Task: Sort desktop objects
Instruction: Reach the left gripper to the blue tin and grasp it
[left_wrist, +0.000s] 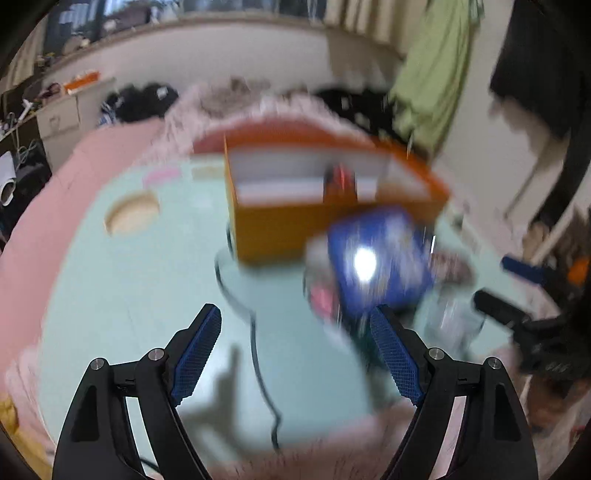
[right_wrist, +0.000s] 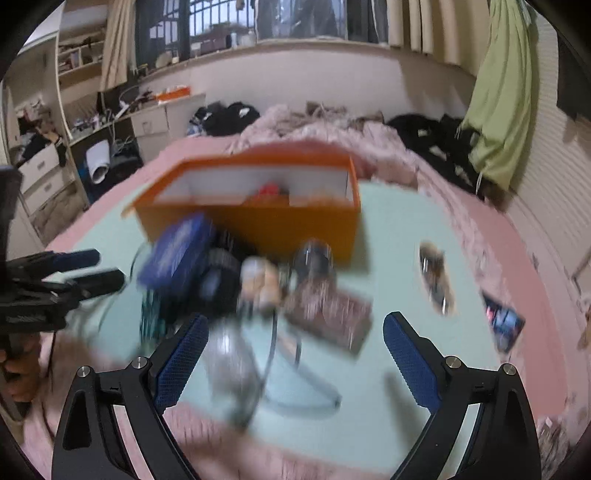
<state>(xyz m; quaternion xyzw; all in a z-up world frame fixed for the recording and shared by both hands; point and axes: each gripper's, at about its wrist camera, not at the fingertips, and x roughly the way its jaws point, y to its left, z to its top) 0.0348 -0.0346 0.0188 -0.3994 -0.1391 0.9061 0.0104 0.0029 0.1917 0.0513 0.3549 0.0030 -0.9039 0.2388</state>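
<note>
Nearest my left wrist camera, the left gripper (left_wrist: 295, 328) stands with its jaws well apart and nothing between the blue pads; only the pale green mat (left_wrist: 129, 295) and a dark cable (left_wrist: 258, 354) lie in the gap. Nearest my right wrist camera, the right gripper (right_wrist: 295, 334) is likewise spread wide and holds nothing; a clear plastic item (right_wrist: 229, 358) lies on the mat close to its left finger, and blur prevents me confirming contact. I see the orange box (right_wrist: 258, 221) at 12 o'clock in both views, open-topped, with a red item (right_wrist: 269, 190) inside. The clutter to be sorted lies in front of the box: a blue box (right_wrist: 177, 251) at 10 o'clock in the right view, tilted, with a dark object (right_wrist: 218, 277) just beside it, and a brown patterned pouch (right_wrist: 328, 314) near centre. A small brown item (right_wrist: 436, 277) lies apart at 2 o'clock. Both views are motion-blurred.
</note>
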